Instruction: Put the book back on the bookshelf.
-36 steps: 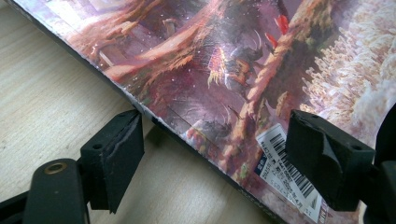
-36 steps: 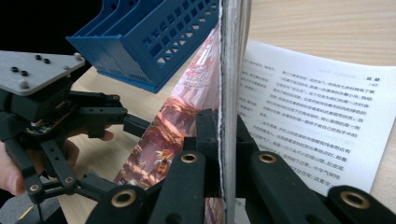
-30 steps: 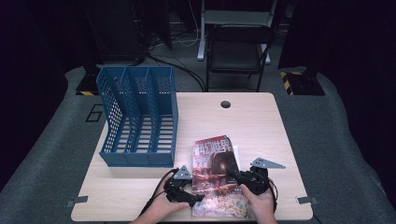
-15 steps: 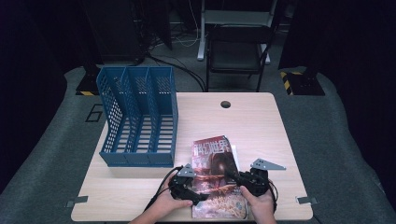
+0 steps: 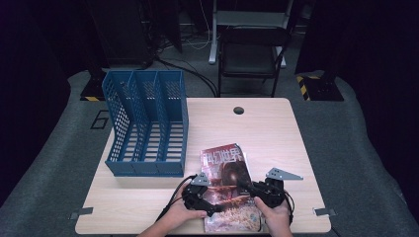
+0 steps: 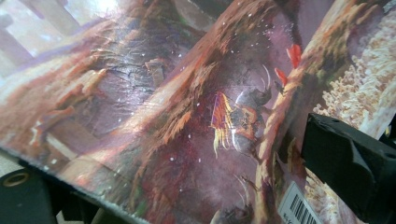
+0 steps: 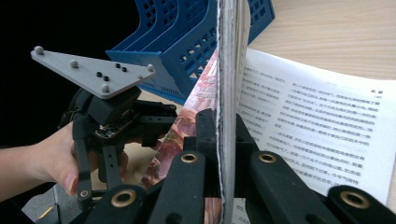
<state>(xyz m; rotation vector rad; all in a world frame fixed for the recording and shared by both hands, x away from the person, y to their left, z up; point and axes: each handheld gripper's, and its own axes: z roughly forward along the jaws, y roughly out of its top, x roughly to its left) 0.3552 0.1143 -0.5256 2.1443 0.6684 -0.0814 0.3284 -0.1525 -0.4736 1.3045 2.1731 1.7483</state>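
The magazine (image 5: pixel 228 190) lies on the desk (image 5: pixel 276 138) just in front and to the right of the blue file rack (image 5: pixel 146 123), its long axis running from my edge of the desk toward the far side, roughly parallel with the rack's 3 slots. My right gripper (image 5: pixel 254 189) is clamped together on a bundle of its pages near the right edge; in the right gripper view that bundle (image 7: pixel 229 93) stands on edge between my jaws, with a printed page lying open to one side. My left gripper (image 5: pixel 210 197), the one nearer the rack, has just been spreading its jaws: they stand apart, with the cover (image 6: pixel 187 116) between them, 1 pad (image 6: pixel 348 163) showing over the cover and not pressing. Everything turns on the rack lying up and left of the magazine, I judge.
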